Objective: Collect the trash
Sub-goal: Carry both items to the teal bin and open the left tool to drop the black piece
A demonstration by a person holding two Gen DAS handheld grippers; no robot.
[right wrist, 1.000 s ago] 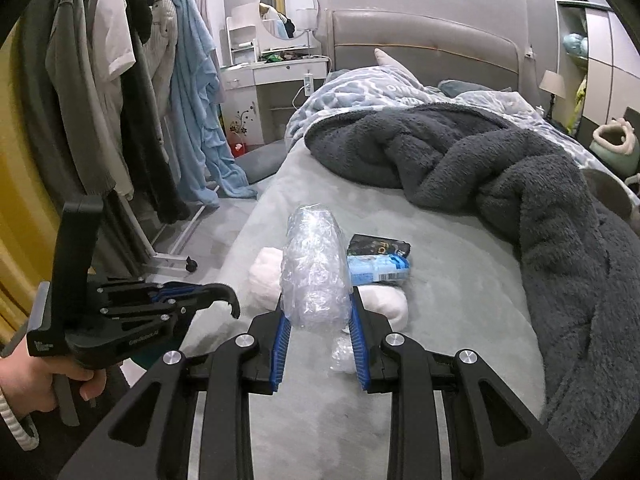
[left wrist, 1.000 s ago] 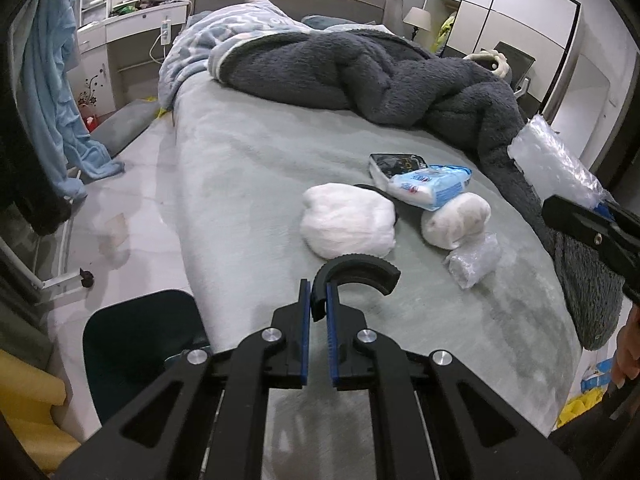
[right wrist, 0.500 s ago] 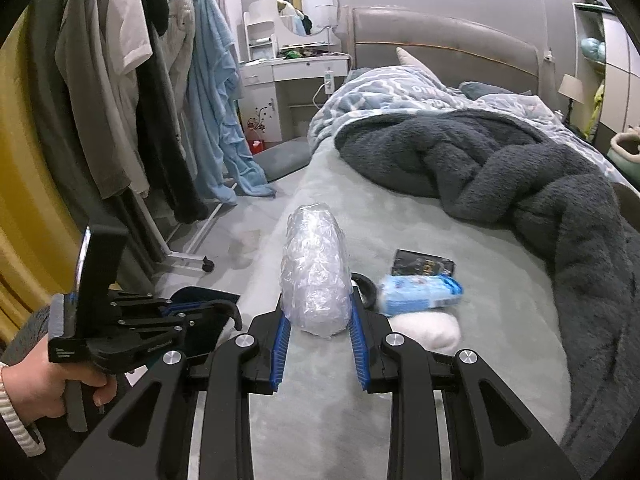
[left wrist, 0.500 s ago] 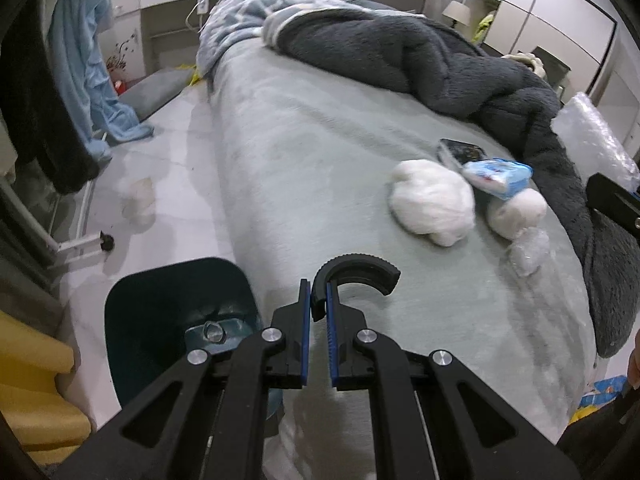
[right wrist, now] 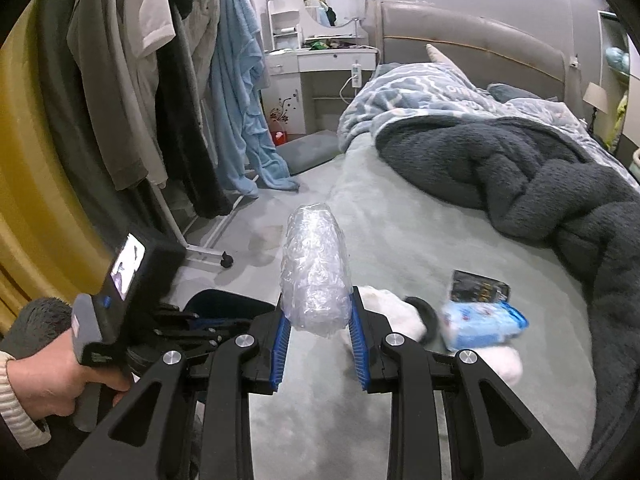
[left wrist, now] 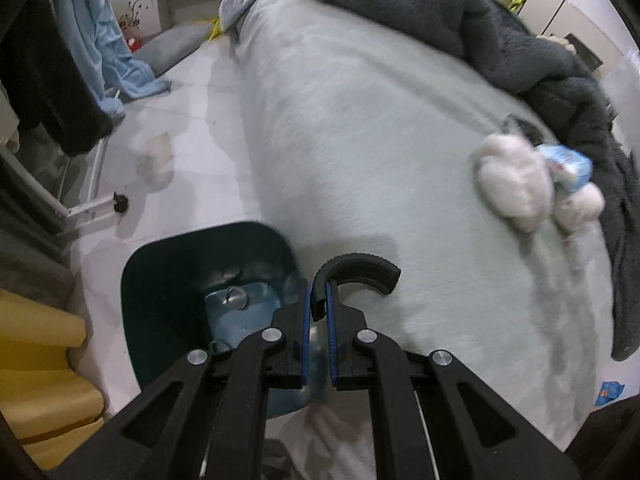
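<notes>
My right gripper [right wrist: 317, 338] is shut on a roll of clear bubble wrap [right wrist: 314, 266] and holds it upright above the bed's left edge. My left gripper [left wrist: 318, 312] is shut on a curved black plastic piece [left wrist: 362, 270] and hangs over the rim of a dark teal bin [left wrist: 168, 280] on the floor beside the bed. The bin holds a bluish bag and clear scraps. On the bed lie white fluffy wads [left wrist: 510, 184], also in the right wrist view [right wrist: 394, 312], a blue-white tissue pack [right wrist: 482, 320] and a dark packet [right wrist: 480, 286].
A dark fleece blanket [right wrist: 540, 184] covers the far and right side of the grey bed [left wrist: 360, 120]. A clothes rack [right wrist: 140, 80] with hanging clothes stands to the left, its wheeled foot [left wrist: 120, 202] on the floor. Yellow foam [left wrist: 44, 368] lies near the bin.
Both grippers have swung left toward the bed's edge. The bin has come under my left gripper. The trash on the bed has slid to the right of both views.
</notes>
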